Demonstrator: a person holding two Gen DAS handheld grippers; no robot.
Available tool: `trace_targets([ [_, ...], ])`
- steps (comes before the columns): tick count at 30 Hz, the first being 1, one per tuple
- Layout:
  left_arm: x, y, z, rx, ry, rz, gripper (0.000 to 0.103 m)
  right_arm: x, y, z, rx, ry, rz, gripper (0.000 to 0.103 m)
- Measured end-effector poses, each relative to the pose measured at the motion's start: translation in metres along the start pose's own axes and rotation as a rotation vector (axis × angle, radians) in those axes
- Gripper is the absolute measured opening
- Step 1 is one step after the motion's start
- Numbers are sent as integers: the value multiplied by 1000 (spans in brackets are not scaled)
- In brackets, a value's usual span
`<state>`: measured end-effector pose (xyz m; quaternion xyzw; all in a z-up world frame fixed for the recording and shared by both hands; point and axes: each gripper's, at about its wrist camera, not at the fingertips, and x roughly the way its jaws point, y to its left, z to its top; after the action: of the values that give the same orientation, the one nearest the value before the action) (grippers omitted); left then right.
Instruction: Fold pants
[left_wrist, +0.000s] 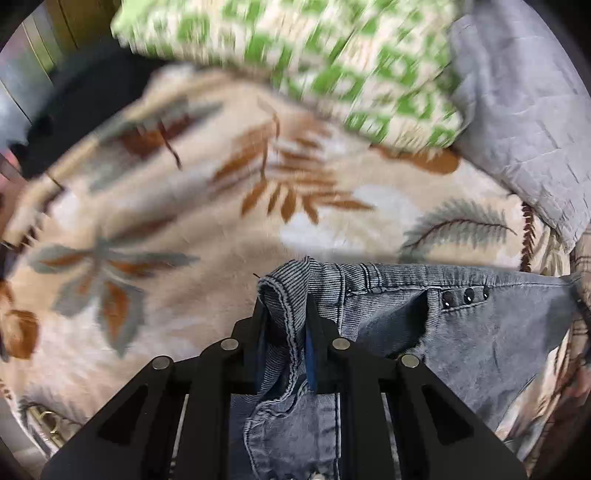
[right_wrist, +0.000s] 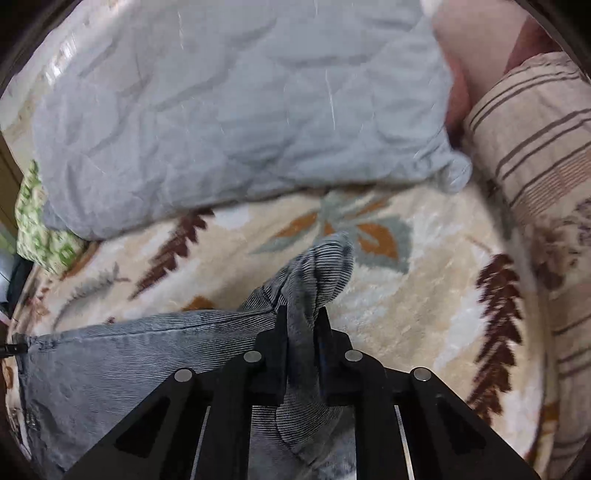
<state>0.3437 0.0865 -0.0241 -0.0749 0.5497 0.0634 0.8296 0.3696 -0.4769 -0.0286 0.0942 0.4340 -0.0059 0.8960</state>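
Left gripper (left_wrist: 286, 314): black, two-fingered, pointing steeply down; jaws pinched together on a bunched fold of the pants (left_wrist: 461, 332) at the ribbed waistband edge, cloth squeezed between the pads and spilling back toward the camera.

Right gripper (right_wrist: 303, 321): same make; jaws clamped on another gathered stretch of the ribbed waistband, a loose tuft of fabric standing up past the fingertips.

Pants: faded blue-grey denim, lying on the blanket (left_wrist: 184, 221), waist end raised into both grips. Stretched sideways between the two tools; rest of the garment trailing off to the right in the left wrist view, to the left in the right wrist view. Three dark snaps (left_wrist: 466, 295) in a row near the waistband.

Blanket: plush, cream, printed with brown and grey-green leaves; spread under everything.

Green-and-white pillow (left_wrist: 295, 55): patterned, at far edge of blanket; blurred.

Grey quilt (right_wrist: 240, 110): crumpled, lying beyond the pants, beside the green pillow.

Striped cushion (right_wrist: 535, 147): beige with brown bands, along the right edge of the right wrist view.
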Motion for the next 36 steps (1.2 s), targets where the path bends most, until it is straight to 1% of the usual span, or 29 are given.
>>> trace_targets([
  [2, -26, -8, -9, 35, -73, 30, 14, -22, 2, -2, -9, -28, -9, 11],
  [5, -63, -16, -29, 80, -161, 68, 14, -56, 4, -11, -12, -64, -16, 11],
  [7, -86, -14, -40, 94, -211, 82, 14, -79, 3, -22, -9, -85, -20, 11],
  [8, -98, -13, -51, 96, -235, 86, 14, -93, 3, -29, -3, -97, -19, 11],
  [12, -130, -7, -87, 78, -288, 74, 14, -142, -1, -61, 30, -142, -4, 11],
  [13, -135, -6, -96, 71, -297, 71, 15, -158, -4, -74, 42, -153, 4, 11],
  [17, -149, 11, -140, 59, -317, 65, 15, -194, -11, -118, 79, -168, 30, 11],
  [19, -150, 20, -159, 57, -310, 46, 15, -206, -17, -142, 97, -161, 36, 11],
  [22, -145, 33, -189, 53, -268, 10, 16, -219, -24, -183, 135, -149, 50, 11],
  [24, -134, 39, -208, 54, -220, -1, 17, -222, -30, -211, 171, -135, 55, 12],
  [26, -115, 45, -227, 50, -144, -13, 18, -220, -35, -241, 211, -111, 64, 15],
  [29, -90, 53, -244, 28, -32, -30, 18, -215, -39, -273, 249, -52, 44, 16],
  [31, -86, 59, -251, 8, 3, -51, 18, -218, -40, -287, 275, -20, 33, 18],
  [34, -98, 67, -263, -11, 11, -88, 18, -237, -34, -304, 257, -9, 1, 29],
  [35, -104, 71, -268, -25, 21, -118, 19, -243, -31, -309, 248, -3, -5, 36],
  [36, -107, 75, -273, -43, 34, -152, 25, -249, -27, -313, 240, 2, -11, 47],
])
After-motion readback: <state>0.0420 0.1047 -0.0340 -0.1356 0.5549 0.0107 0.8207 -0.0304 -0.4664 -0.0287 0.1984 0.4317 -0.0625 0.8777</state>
